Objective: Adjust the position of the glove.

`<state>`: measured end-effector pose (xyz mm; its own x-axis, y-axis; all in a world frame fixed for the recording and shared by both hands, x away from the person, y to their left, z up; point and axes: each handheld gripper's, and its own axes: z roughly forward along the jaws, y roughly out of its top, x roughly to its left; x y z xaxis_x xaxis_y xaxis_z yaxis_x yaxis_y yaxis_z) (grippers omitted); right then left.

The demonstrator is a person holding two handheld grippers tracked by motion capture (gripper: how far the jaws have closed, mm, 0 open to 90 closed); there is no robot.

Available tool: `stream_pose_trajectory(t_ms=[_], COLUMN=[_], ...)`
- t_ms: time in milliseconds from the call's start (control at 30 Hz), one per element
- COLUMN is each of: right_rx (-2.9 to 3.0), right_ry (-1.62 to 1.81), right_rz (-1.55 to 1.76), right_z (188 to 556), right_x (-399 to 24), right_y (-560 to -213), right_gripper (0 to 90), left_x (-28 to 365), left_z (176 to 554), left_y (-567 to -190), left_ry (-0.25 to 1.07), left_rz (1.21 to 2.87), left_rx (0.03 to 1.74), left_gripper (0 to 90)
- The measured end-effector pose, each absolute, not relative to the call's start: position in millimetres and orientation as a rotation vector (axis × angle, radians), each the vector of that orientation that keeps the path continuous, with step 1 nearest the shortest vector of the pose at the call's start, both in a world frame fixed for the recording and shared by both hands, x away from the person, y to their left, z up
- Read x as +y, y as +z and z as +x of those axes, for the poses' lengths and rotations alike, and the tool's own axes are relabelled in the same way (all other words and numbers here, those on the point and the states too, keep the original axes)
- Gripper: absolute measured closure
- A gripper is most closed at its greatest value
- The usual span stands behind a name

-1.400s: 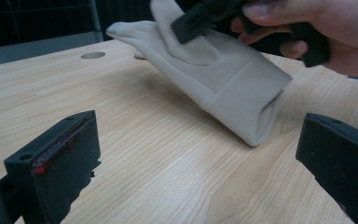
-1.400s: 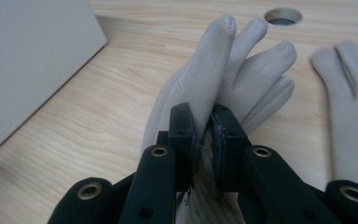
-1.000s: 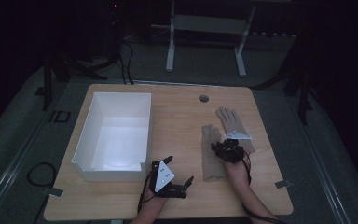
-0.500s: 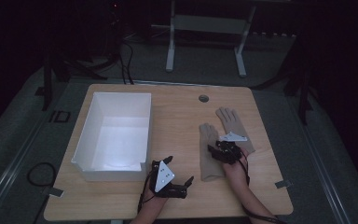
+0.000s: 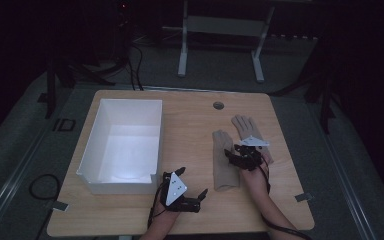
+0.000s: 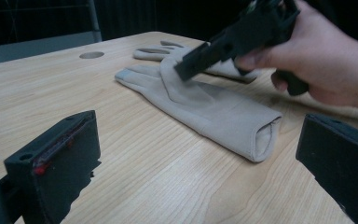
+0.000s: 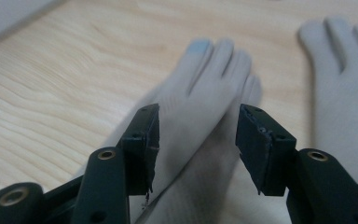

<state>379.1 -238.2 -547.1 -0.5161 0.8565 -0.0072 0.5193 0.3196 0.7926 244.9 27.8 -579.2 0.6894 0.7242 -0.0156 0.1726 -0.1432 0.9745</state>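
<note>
**Right fingers parted over the near glove**

Two beige gloves flat on the table [image 5: 190, 120], side by side toward its right edge. Near glove [image 5: 225, 160] folded lengthwise, cuff toward the person; far glove [image 5: 247, 131] just beyond, fingers spread. Right gripper [image 5: 240, 156] poised above the near glove's palm, fingers [image 7: 142, 140] just opened to a middling gap, cloth seen between them but not pinched. Left gripper [image 5: 192, 192] low at the front edge, fingers wide, nothing between. White box [image 5: 92, 165] well apart at left.
</note>
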Motion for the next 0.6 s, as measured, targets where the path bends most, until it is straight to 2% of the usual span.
stream_pose_trajectory(t_ms=[133,267,600], right_rx=[2.147,2.127,2.136], right_ry=[1.086,1.114,1.047], right_rz=[1.166,1.147,1.183], right_z=[379.6,389.9,417.8], right_x=[-247.9,-275.4,-319.4], right_y=[-536.5,-519.8,-512.3], right_gripper=[49.3,47.8,47.8], left_x=[27.8,27.9,27.8], left_z=[244.9,245.1,245.2], left_y=[-579.2,-579.2,-579.2], left_ry=[0.562,0.562,0.561], left_rz=[1.68,1.679,1.678], left_rx=[0.733,0.735,0.737], left_gripper=[0.1,0.1,0.1])
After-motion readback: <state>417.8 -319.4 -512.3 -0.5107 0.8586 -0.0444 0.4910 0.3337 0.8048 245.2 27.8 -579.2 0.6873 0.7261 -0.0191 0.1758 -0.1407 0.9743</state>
